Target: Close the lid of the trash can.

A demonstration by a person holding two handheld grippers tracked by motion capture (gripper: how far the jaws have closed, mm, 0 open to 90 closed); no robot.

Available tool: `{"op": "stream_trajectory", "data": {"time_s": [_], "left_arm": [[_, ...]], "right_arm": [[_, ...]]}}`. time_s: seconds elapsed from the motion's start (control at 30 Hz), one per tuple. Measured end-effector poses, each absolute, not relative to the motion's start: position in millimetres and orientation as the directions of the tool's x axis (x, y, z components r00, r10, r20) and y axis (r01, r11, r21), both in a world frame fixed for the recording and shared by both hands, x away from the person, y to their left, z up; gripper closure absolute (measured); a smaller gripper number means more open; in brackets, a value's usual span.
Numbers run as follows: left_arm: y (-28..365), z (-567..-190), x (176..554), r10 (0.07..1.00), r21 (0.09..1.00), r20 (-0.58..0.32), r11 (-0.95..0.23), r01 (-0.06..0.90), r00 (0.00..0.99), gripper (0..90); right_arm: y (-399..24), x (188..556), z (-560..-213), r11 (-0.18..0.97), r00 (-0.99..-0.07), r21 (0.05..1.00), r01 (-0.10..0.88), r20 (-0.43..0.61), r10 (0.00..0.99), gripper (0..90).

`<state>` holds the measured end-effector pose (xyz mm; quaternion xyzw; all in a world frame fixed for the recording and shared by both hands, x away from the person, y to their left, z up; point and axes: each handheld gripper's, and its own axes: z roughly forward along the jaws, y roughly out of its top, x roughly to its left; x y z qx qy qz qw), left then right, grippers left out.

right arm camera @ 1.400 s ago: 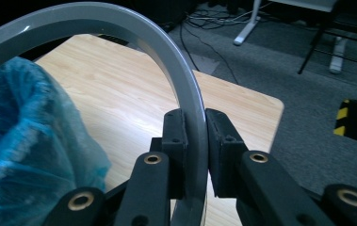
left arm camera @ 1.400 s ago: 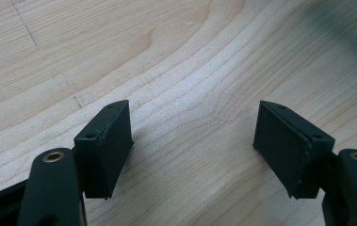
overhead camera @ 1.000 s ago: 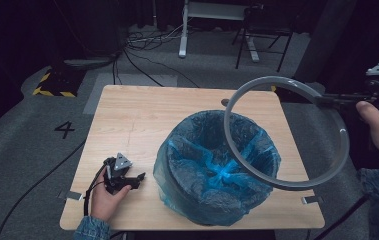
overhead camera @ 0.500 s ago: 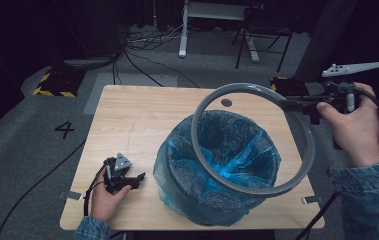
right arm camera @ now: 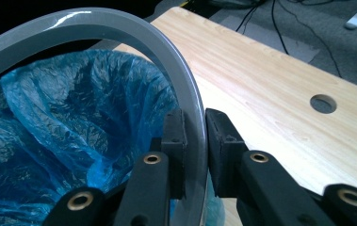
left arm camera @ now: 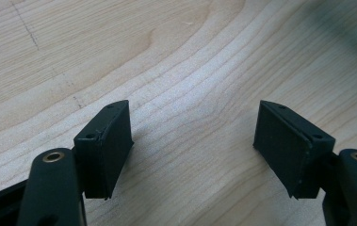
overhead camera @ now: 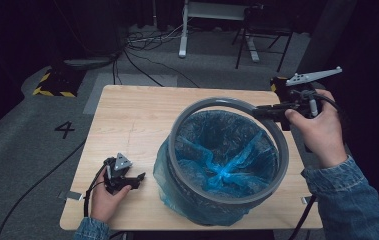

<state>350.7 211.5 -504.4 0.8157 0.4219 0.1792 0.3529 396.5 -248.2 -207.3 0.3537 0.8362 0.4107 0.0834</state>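
Ring [overhead camera: 187, 172] now lower over bin [overhead camera: 212, 200], in right gripper [overhead camera: 259, 112].

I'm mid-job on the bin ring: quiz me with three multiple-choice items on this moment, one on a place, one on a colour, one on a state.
1. Where does the left claw rest?
A. On the table, left of the bin
B. Inside the bin
C. On the floor

2. What colour is the bag lining the bin?
A. Black
B. Blue
C. White

3. What is the state of the right claw?
A. Open and empty
B. Shut on the bag
C. Shut on the grey ring

Answers:
1 A: the high view shows it lying on the wooden table beside the bin.
2 B: crinkled blue plastic shows in the high view and the right gripper view.
3 C: the right gripper view shows both pads pressed on the grey ring, one on each side.
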Motion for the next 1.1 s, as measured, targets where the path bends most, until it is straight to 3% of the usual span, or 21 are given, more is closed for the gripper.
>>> {"op": "stream_trajectory", "data": {"time_s": [0.37, 1.1], "left_arm": [[211.2, -504.6, 350.6, 0.816, 0.728, -0.007, -0.392, 0.562, 0.578, 28.1], [211.4, -504.5, 350.7, 0.815, 0.727, -0.006, -0.394, 0.562, 0.579, 28.1]], "right_arm": [[-235.4, 404.9, -228.7, 0.447, -0.744, 0.726, 0.523, 0.132, 0.655, 78.9], [-229.8, 408.0, -225.4, 0.56, -0.785, 0.672, 0.485, 0.052, 0.617, 78.6]]}}
